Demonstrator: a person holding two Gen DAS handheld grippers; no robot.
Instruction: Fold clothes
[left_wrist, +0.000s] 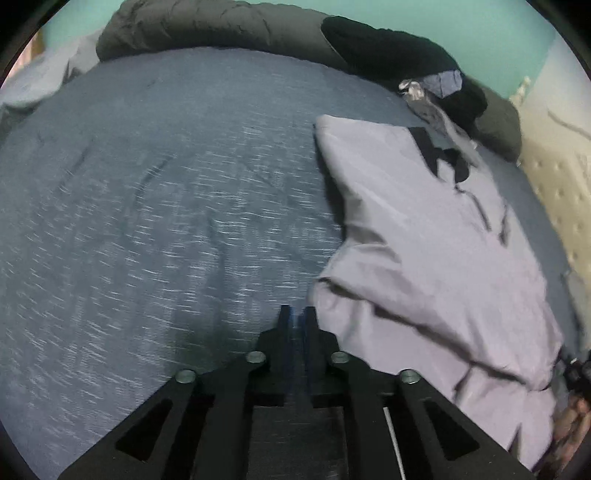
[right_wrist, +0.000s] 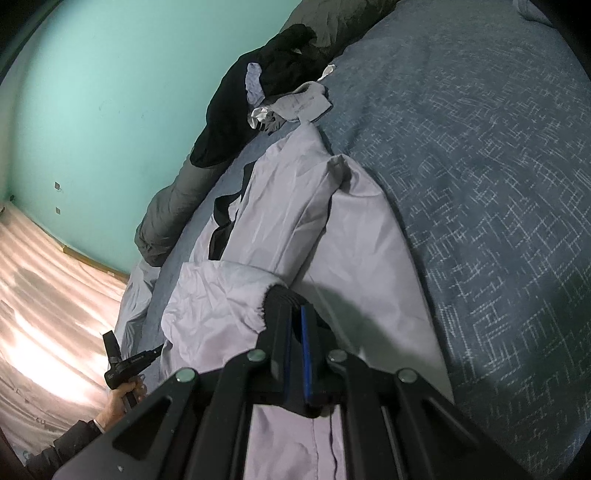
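Observation:
A pale lavender garment (left_wrist: 424, 240) with a black collar trim lies partly folded on the blue bedspread (left_wrist: 166, 203). My left gripper (left_wrist: 296, 314) hovers over the bedspread just left of the garment's lower edge. Its jaws stand a narrow gap apart with nothing between them. In the right wrist view the same garment (right_wrist: 332, 240) stretches away toward the wall. My right gripper (right_wrist: 294, 306) is shut on a crumpled, raised edge of it, and the fabric bunches around the left fingertip.
A dark rolled blanket (left_wrist: 221, 29) lines the far side, with a pile of black and light clothes (right_wrist: 258, 92) on it. A beige padded panel (left_wrist: 554, 177) stands at right. At lower left, a hand (right_wrist: 118, 402) in a dark sleeve holds a black tool beside the floor (right_wrist: 44, 295).

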